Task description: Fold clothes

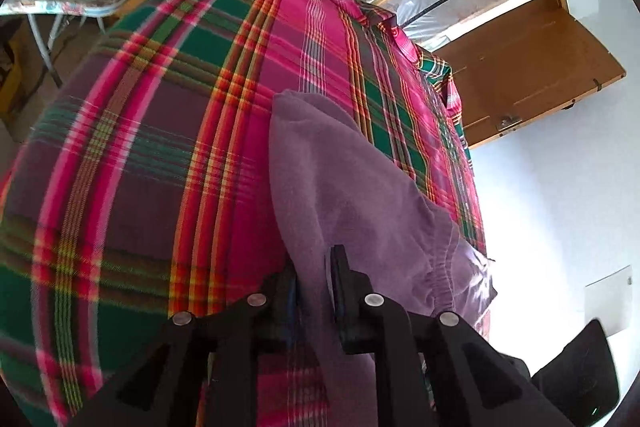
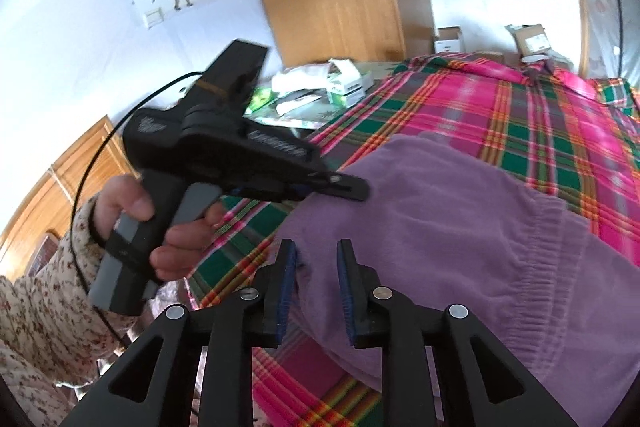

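Right wrist view shows one soft purple fleece garment (image 2: 460, 227) with a ribbed, gathered elastic hem lying on a pink, green and orange plaid woven blanket (image 2: 540, 115). The right gripper (image 2: 316, 267), blue-padded, has its fingers spread, fleece between them, ungripped. The left gripper (image 1: 314, 279) is clamped on a fold of the fleece.

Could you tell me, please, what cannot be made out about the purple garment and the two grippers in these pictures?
- Purple garment: its lower end is hidden behind the left gripper in the left wrist view, so its full shape is unknown.
- Right gripper: cloth lies between the fingers, but contact on both pads cannot be told.
- Labels on the green and white boxes: too small and blurred.
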Motion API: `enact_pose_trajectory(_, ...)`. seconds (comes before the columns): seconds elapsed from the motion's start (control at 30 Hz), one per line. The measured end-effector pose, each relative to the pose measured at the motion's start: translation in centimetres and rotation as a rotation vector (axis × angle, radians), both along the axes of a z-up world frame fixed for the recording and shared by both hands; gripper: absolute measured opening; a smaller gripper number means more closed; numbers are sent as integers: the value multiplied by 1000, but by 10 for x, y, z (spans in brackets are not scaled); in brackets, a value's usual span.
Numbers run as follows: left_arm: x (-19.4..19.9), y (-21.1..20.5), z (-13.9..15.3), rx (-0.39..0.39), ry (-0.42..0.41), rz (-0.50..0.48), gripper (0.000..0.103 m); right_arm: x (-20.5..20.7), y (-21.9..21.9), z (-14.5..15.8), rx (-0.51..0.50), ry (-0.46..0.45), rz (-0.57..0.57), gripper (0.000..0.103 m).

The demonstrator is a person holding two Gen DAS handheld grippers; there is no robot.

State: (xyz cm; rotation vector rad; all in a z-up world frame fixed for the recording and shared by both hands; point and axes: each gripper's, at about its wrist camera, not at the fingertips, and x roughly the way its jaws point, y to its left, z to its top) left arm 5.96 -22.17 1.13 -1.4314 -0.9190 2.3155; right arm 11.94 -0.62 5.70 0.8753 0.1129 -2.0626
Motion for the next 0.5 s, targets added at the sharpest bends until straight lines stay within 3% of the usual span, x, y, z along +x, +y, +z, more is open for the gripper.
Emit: enact_pose_trajectory(0.5,27,38,49,-151,129,73,18,-23,129,22,22,100,-345,22)
